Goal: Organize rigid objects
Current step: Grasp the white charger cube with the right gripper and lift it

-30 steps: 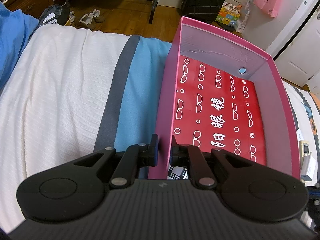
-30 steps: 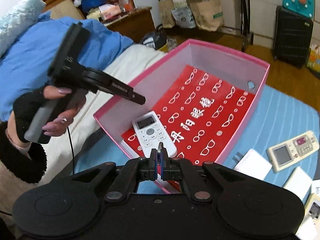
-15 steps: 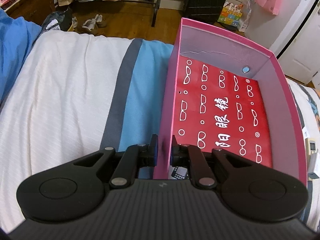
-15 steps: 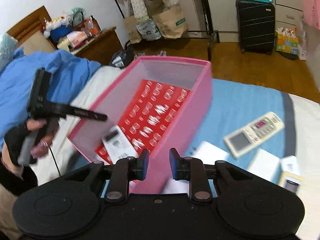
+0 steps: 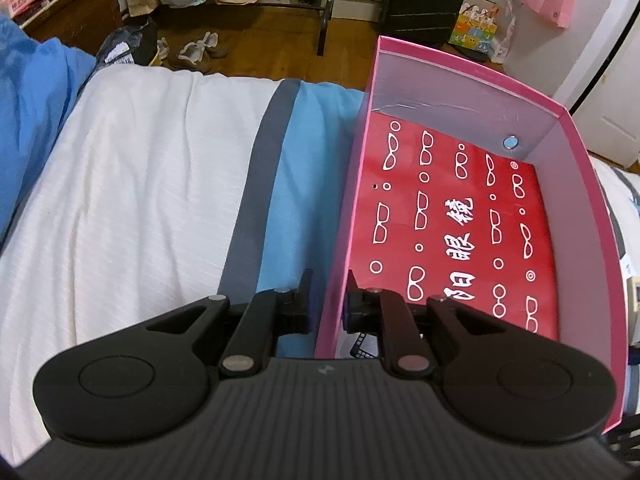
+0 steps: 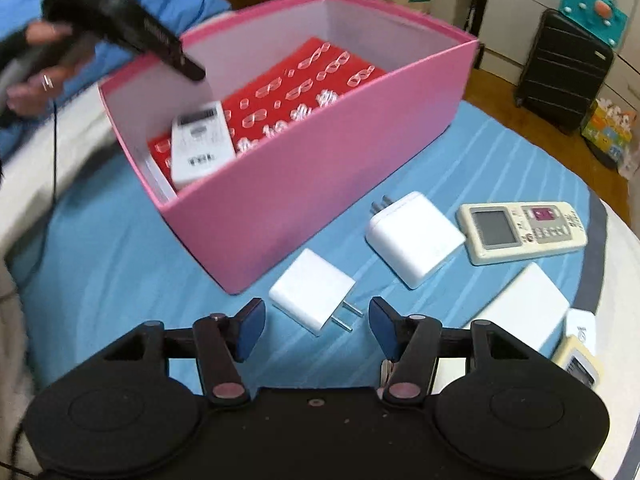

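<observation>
Pink box [image 6: 320,184] sits on the blue-striped bedspread [image 6: 104,264], with a white remote [image 6: 200,144] already lying inside on its red liner. Left gripper [image 5: 328,300] is clamped on the box's side wall. Right gripper [image 6: 316,322] has just been opening, jaws wide with nothing pinched, hovering over a small white charger [image 6: 312,290]. Bigger charger [image 6: 416,238] and a beige remote [image 6: 520,232] lie nearby.
</observation>
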Demonstrator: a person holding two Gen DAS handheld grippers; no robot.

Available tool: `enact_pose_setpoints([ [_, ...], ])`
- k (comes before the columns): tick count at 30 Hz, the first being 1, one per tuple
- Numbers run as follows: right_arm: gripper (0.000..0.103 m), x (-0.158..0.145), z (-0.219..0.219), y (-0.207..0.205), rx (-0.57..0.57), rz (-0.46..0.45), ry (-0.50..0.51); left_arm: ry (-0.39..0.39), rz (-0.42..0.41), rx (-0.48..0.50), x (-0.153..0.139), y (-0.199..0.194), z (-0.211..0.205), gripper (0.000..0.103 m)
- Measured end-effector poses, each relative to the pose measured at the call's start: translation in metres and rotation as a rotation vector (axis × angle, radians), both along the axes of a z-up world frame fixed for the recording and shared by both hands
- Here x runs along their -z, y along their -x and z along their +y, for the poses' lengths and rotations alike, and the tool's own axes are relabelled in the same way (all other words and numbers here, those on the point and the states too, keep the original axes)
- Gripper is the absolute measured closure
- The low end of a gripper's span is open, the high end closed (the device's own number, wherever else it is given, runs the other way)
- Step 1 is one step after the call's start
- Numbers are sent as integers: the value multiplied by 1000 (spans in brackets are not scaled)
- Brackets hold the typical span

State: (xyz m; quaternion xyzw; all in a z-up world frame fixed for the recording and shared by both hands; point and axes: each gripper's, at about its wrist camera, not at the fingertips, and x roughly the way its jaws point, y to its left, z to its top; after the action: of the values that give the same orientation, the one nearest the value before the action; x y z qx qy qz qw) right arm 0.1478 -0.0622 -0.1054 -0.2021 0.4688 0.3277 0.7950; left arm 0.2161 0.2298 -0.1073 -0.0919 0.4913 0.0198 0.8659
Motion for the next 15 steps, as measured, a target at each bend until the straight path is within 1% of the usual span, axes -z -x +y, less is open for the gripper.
enact_pose_setpoints([
  [2,40,7,5,0,-26,-7,23,35,4,-8,0,1,3,92],
  [3,40,10,7,-1,-38,-10,34,66,10,-11,1,0,5,95],
  [4,40,12,10,-1,-48,-12,44,109,16,-20,3,0,10,94],
  [7,40,16,15,0,-58,-24,58,165,23,-35,6,0,19,92],
  [9,40,18,18,0,-57,-28,55,165,25,-35,6,0,18,92],
  [12,40,23,21,0,-70,-45,68,134,23,-26,4,0,13,92],
  [15,40,27,23,1,-96,-69,83,141,28,-26,3,0,13,92],
])
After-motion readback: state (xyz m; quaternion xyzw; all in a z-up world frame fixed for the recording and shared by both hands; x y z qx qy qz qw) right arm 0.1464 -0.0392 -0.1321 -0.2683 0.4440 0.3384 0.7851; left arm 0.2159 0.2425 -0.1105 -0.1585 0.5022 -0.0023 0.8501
